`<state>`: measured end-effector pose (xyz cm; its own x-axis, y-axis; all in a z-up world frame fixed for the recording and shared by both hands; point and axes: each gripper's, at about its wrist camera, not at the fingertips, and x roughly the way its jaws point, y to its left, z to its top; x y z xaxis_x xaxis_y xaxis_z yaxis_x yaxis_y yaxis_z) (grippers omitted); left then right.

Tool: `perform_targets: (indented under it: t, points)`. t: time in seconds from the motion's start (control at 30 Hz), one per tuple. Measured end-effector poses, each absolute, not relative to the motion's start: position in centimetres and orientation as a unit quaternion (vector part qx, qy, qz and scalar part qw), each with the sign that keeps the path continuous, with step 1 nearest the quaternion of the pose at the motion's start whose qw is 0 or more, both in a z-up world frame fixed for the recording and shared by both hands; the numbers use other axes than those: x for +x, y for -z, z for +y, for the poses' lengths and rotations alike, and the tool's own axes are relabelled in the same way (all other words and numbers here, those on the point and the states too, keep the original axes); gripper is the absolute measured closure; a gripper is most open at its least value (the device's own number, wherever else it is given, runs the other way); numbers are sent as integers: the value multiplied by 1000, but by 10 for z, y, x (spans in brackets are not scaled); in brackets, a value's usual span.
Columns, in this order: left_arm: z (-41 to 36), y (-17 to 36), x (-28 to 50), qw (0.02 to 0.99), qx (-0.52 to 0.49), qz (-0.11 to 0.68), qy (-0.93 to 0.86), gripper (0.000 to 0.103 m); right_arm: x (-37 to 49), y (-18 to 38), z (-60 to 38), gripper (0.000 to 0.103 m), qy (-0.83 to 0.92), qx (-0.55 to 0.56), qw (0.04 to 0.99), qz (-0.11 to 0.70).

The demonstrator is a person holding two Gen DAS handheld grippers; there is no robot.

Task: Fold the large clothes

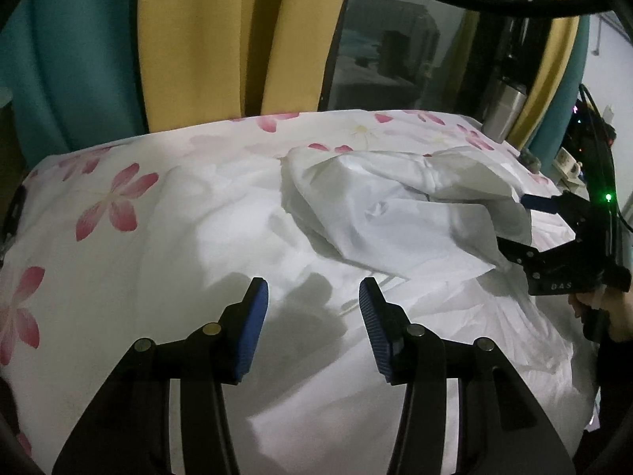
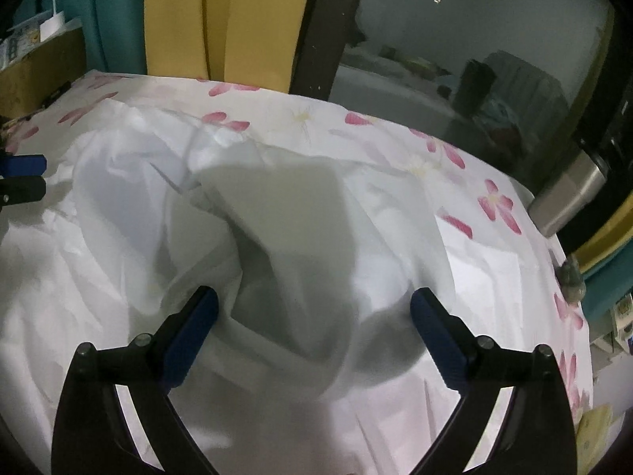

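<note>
White garment lying crumpled on a flowered bed, both tools empty.

The left tool is hovering over smooth white cloth near the bed's near edge, its jaws partly apart with nothing between them. The white garment is sitting bunched toward the bed's far right corner. The right tool is hanging just before that heap, jaws spread wide, gripping nothing. A steel flask is standing at the far right corner.

Left tongs hang with blue pads apart, nothing between them, over the near part of a crumpled white cloth garment on the pink-flowered white bedsheet. Right tongs sit wide apart at the garment's right edge. Steel tumbler stands at the bed's far right corner.
</note>
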<state>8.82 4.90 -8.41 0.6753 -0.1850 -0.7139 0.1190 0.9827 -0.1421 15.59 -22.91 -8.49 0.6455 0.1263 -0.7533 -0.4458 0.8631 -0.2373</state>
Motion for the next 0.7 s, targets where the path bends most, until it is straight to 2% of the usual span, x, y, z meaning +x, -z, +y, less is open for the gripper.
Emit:
perform_targets:
  t: [0.4, 0.7]
  points:
    - [46, 81, 59, 919, -44, 386, 69, 52, 124, 83, -246, 6, -148, -193, 887, 391]
    - [41, 77, 36, 922, -51, 380, 55, 52, 101, 75, -269, 6, -137, -144, 896, 398]
